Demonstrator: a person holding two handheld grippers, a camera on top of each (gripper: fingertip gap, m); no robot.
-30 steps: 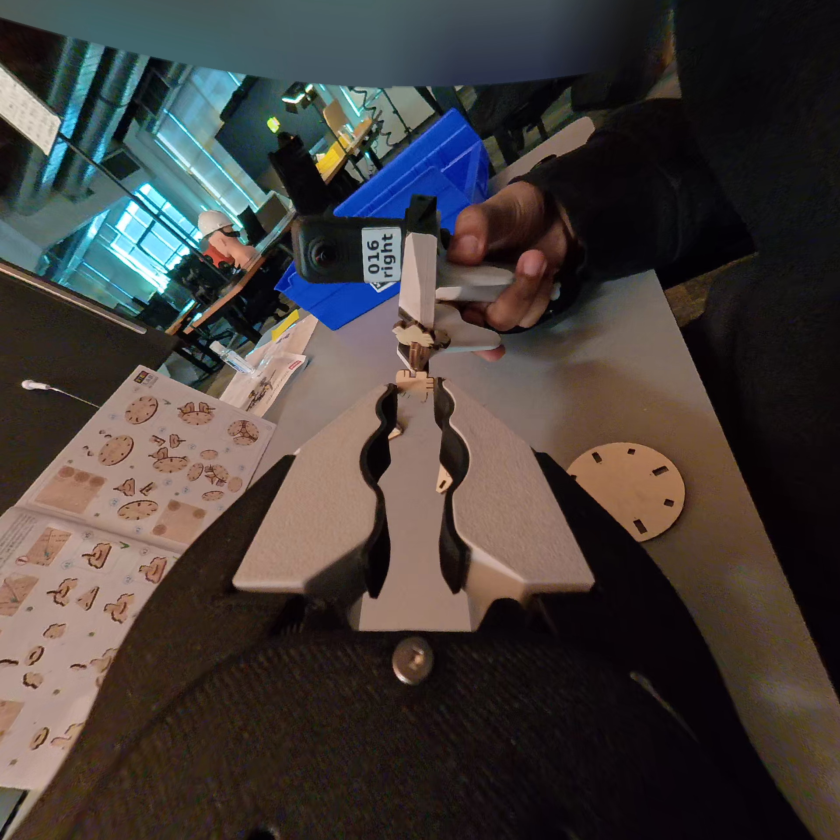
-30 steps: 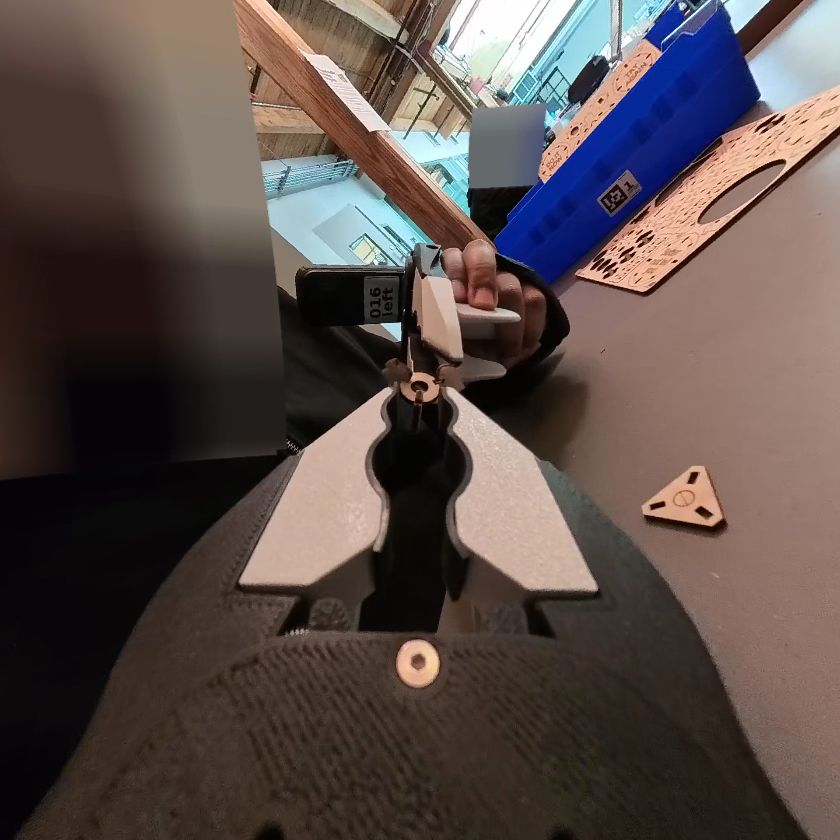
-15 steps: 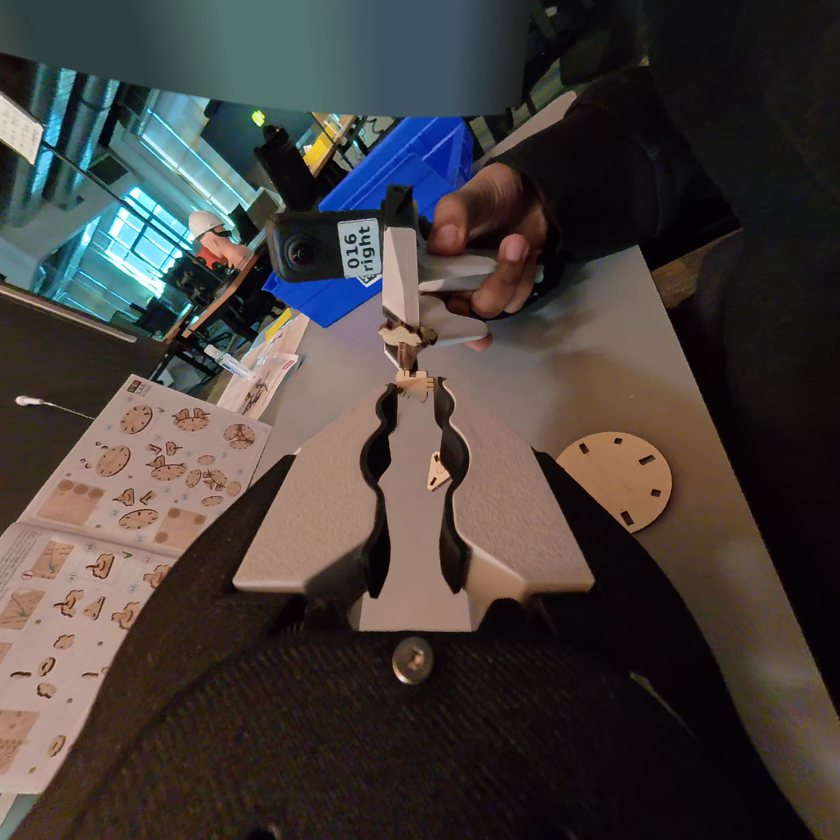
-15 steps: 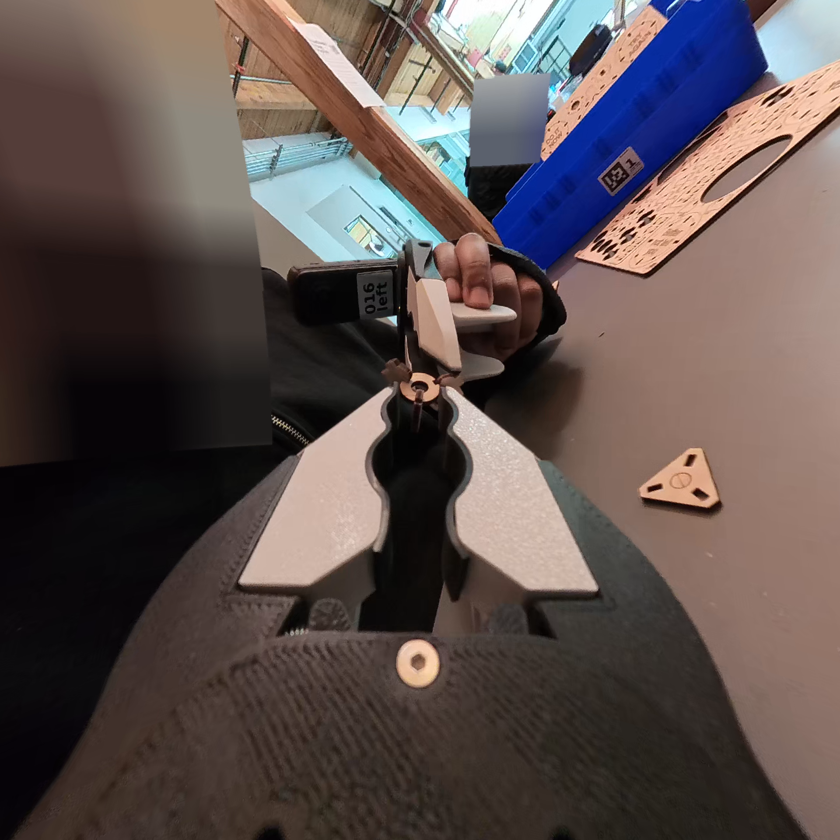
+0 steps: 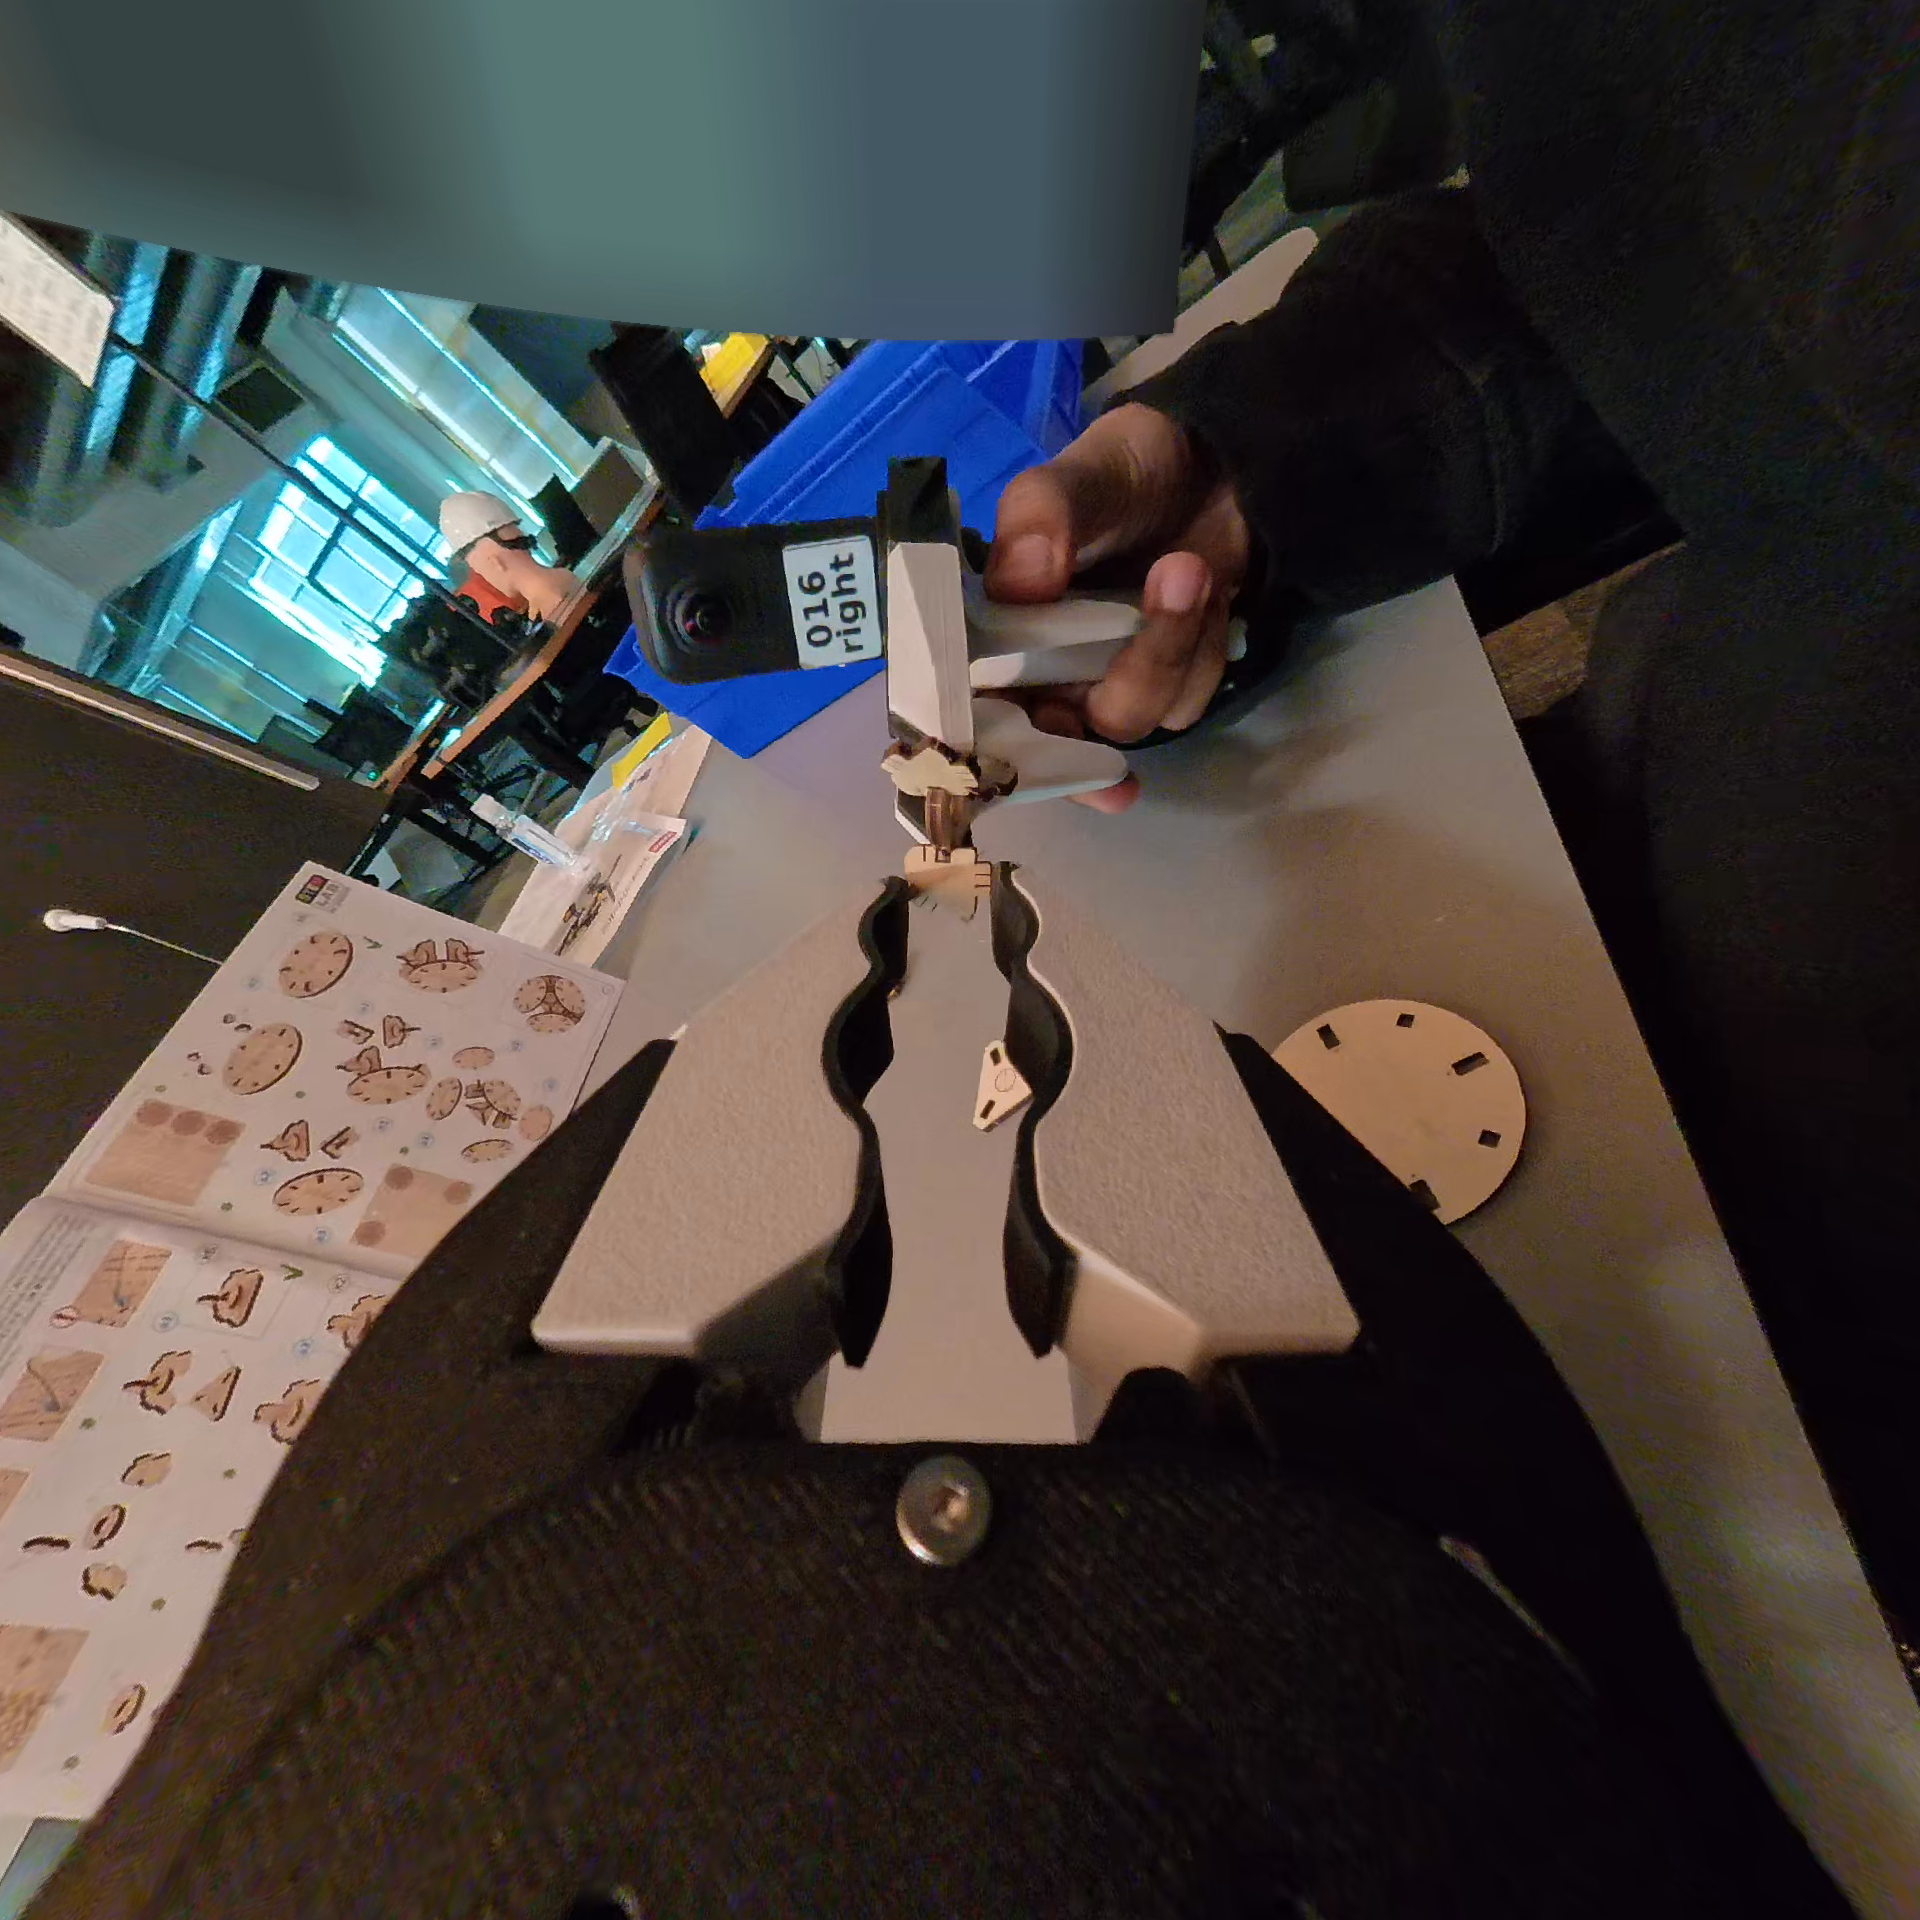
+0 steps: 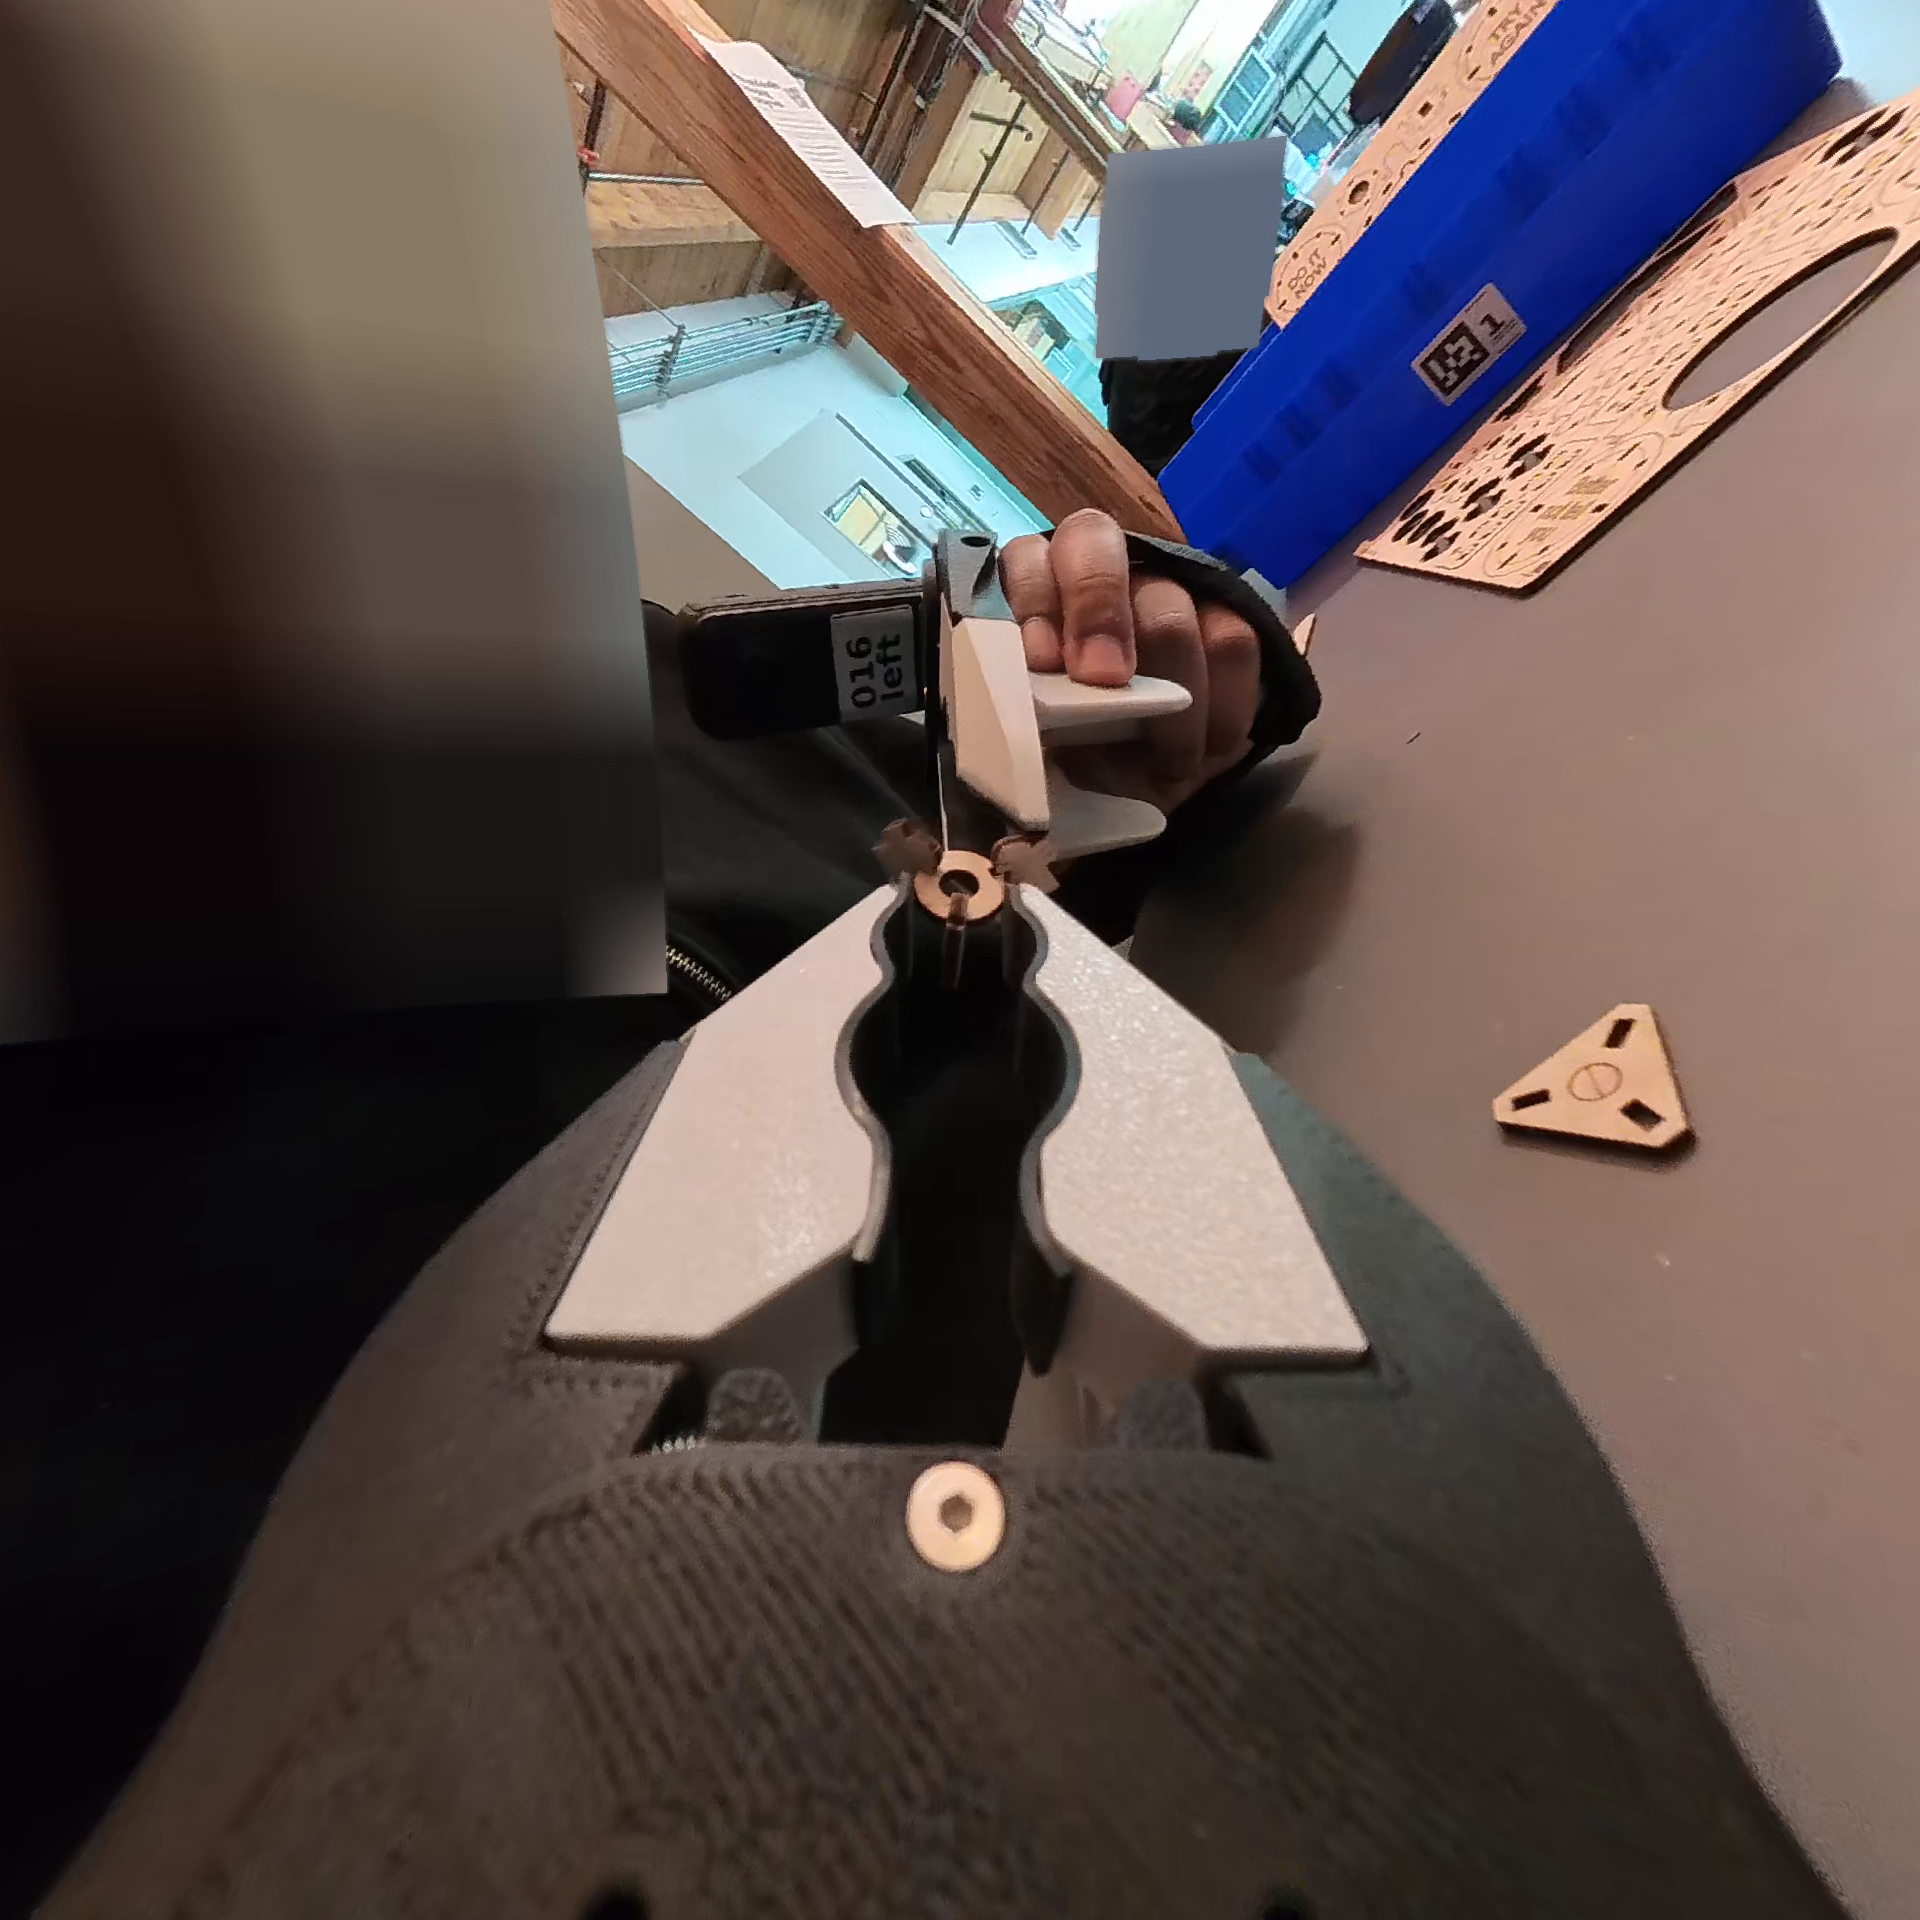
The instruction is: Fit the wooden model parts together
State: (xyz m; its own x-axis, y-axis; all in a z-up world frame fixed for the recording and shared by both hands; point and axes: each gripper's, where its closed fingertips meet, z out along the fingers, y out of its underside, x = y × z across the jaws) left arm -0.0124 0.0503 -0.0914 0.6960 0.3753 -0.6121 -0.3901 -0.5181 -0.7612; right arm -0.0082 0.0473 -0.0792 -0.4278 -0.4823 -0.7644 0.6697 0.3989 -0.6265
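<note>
My left gripper point(image 5: 940, 883) is shut on a small flat pale wooden piece point(image 5: 948, 876) with notched lobes, pinched at the fingertips. My right gripper point(image 6: 956, 896) is shut on a small wooden part with a round ring point(image 6: 958, 885) at its front. The two grippers face each other tip to tip above the grey table point(image 5: 1299, 883), and their wooden parts meet. In the left wrist view the right gripper point(image 5: 935, 790) shows held by a hand, with the ring point(image 5: 943, 816) edge-on. In the right wrist view the left gripper point(image 6: 987, 831) shows behind the ring, with dark lobes point(image 6: 904, 847) on either side.
A round slotted wooden disc point(image 5: 1397, 1107) and a small wooden triangle point(image 6: 1590, 1096) lie on the table. A printed instruction sheet point(image 5: 312, 1143) lies to the left. A blue bin point(image 6: 1455, 291) and a laser-cut wooden sheet point(image 6: 1662, 343) are farther back.
Both grippers stay shut on their wooden parts, tip to tip. Both views have drifted a little, and the wooden triangle now shows between my left fingers.
</note>
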